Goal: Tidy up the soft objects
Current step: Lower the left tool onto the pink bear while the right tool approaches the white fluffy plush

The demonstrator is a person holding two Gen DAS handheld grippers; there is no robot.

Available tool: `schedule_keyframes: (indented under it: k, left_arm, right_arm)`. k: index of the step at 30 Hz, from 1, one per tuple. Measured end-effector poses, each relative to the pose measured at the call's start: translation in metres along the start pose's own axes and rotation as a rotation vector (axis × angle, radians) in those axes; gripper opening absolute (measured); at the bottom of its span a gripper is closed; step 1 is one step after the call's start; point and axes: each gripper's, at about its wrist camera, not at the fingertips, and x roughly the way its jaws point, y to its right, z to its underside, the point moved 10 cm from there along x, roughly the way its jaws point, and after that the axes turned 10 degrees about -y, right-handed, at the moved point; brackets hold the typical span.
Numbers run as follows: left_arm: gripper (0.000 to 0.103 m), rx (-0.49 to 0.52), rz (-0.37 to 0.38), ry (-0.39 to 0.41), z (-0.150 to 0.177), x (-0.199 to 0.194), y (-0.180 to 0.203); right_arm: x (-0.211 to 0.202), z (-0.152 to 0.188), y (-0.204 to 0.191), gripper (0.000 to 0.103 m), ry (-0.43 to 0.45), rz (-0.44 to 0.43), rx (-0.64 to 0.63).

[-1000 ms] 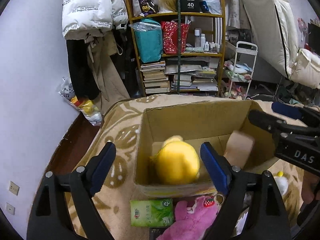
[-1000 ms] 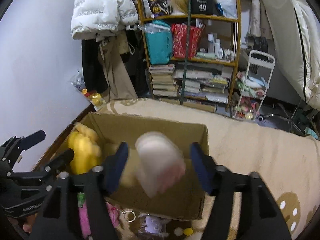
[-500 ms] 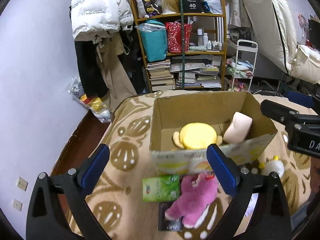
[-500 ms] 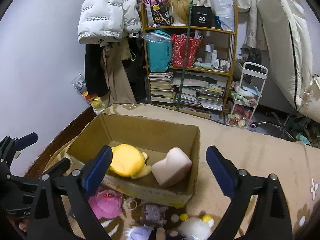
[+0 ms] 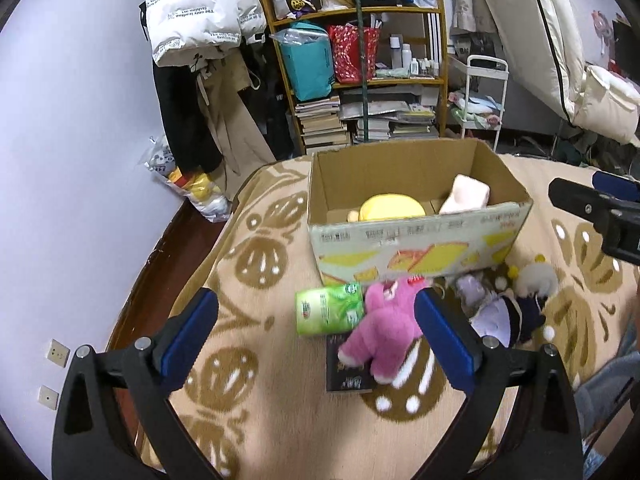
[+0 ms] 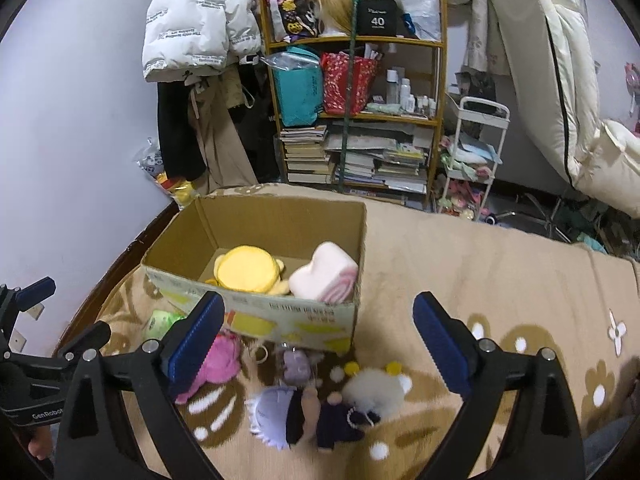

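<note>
So I am looking down on the blanket [image 6: 460,248], which is carrying everything, with the box [image 6: 256,314] sitting open on it. Inside the box two soft things are already lying side by side: the yellow plush [image 6: 246,268] toward its left and the pink cushion [image 6: 324,274] leaning into its right corner, the two touching or nearly so. I am counting those as the done part.

What is waiting is the cluster on the blanket just in front of the box. The pink plush [image 5: 380,330] is lying partly on a dark booklet [image 5: 346,376], with the green pack [image 5: 328,308] just beside it on the left (a tissue pack, I am guessing, so it may belong in the box too). To the right, the doll [image 6: 298,406], the white pompom [image 6: 374,394] and the small lilac toy [image 6: 296,364] are bunching together, touching one another.

My left gripper [image 5: 316,328] is hovering over the pink plush and green pack with its fingers spread wide and holding nothing. My right gripper [image 6: 316,336] is hanging over the doll cluster, likewise wide apart and empty.

By my reckoning I am sitting at roughly a third done: two things in, four or five out.
</note>
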Motion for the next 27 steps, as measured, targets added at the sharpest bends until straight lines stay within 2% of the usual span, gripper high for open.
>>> schedule_keyframes:
  k: [11, 27]
  left_arm:
    - [0.097, 0.014, 0.02, -0.044, 0.021, 0.002, 0.01]
    - [0.097, 0.066, 0.03, -0.129, 0.021, 0.051, 0.028]
  right_arm:
    - [0.007, 0.037, 0.022, 0.099, -0.088, -0.012, 0.096]
    - [0.053, 0.039, 0.032, 0.099, -0.18, 0.015, 0.121]
